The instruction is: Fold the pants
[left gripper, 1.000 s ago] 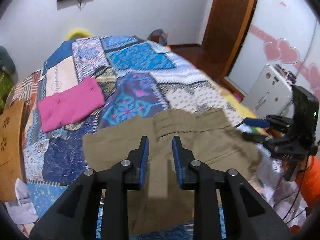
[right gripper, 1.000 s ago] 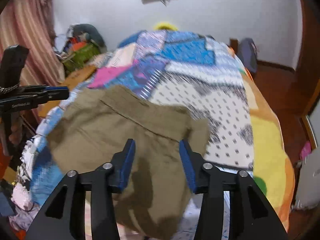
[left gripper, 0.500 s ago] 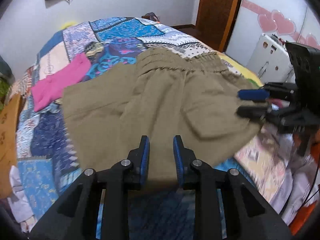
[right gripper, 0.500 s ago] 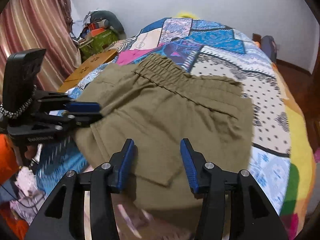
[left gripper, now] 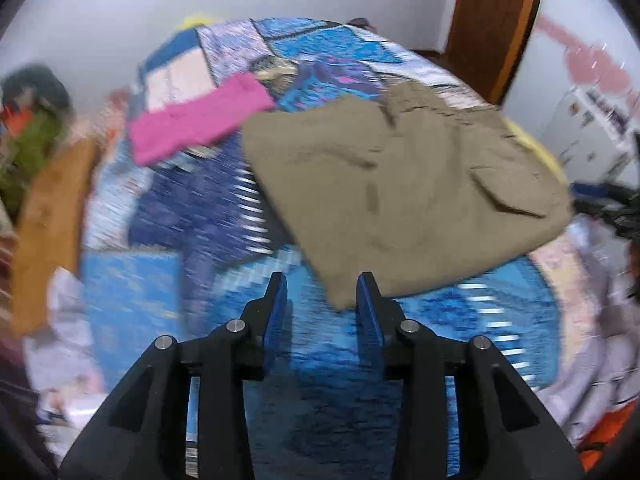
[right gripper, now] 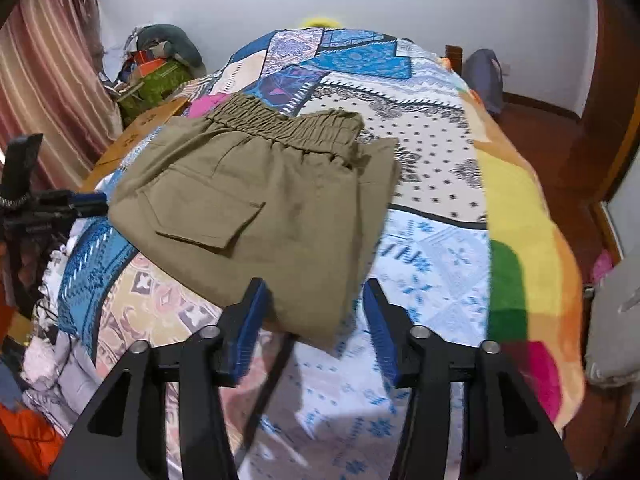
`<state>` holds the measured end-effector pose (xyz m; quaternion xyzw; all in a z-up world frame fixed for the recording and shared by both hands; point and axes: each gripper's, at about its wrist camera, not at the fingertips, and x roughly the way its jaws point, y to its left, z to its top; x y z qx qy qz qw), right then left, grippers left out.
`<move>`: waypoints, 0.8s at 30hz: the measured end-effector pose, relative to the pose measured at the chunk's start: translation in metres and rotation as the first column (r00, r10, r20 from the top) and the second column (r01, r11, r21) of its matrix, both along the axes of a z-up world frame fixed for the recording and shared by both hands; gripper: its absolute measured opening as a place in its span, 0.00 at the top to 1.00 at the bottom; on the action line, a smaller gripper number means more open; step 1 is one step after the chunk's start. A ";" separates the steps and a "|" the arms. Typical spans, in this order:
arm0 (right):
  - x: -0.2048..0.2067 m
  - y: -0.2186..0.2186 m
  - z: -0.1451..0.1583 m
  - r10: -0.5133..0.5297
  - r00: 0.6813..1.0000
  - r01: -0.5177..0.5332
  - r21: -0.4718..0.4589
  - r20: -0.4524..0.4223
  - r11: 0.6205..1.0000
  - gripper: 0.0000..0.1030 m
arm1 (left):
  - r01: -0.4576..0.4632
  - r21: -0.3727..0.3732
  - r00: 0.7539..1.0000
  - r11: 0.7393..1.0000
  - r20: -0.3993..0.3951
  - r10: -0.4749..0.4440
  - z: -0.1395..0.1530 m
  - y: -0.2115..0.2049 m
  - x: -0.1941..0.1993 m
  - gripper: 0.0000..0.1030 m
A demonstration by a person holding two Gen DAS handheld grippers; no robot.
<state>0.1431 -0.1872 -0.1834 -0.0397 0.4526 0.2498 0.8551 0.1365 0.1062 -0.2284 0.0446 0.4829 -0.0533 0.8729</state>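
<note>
The olive-green pants [left gripper: 404, 196] lie folded flat on the patchwork bedspread [left gripper: 192, 200], elastic waistband toward the far end and a flap pocket on top. They also show in the right wrist view [right gripper: 264, 208]. My left gripper [left gripper: 322, 292] is open and empty, hovering just short of the pants' near corner. My right gripper [right gripper: 316, 300] is open and empty above the pants' near edge. The left gripper shows at the left edge of the right wrist view [right gripper: 90, 200], beside the pants. The left wrist view is motion-blurred.
A folded pink garment [left gripper: 196, 116] lies on the bed beyond the pants. A wooden bed rail [left gripper: 48, 220] runs along the left side. Clutter and a curtain [right gripper: 48, 60] stand left of the bed. A white appliance [left gripper: 588, 136] and a door [left gripper: 496, 20] are at the right.
Both grippers have let go of the pants and pulled back toward the foot of the bed. The left jaws have opened wider. The pants now lie flat on the bedspread.
</note>
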 end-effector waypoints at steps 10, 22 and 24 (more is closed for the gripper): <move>0.024 -0.015 0.011 -0.078 0.997 0.076 0.075 0.022 0.994 0.33 | -0.079 -0.194 0.997 0.978 -0.041 0.073 -0.009 0.024 0.040 0.47; 0.068 -0.005 -0.036 -0.061 0.985 0.098 0.232 -0.162 0.968 0.30 | -0.065 -0.421 0.995 0.905 -0.099 0.026 -0.032 0.025 0.082 0.44; 0.074 -0.003 -0.038 -0.050 0.984 0.094 0.256 -0.173 0.962 0.30 | -0.057 -0.440 0.995 0.896 -0.096 0.016 -0.032 0.023 0.088 0.44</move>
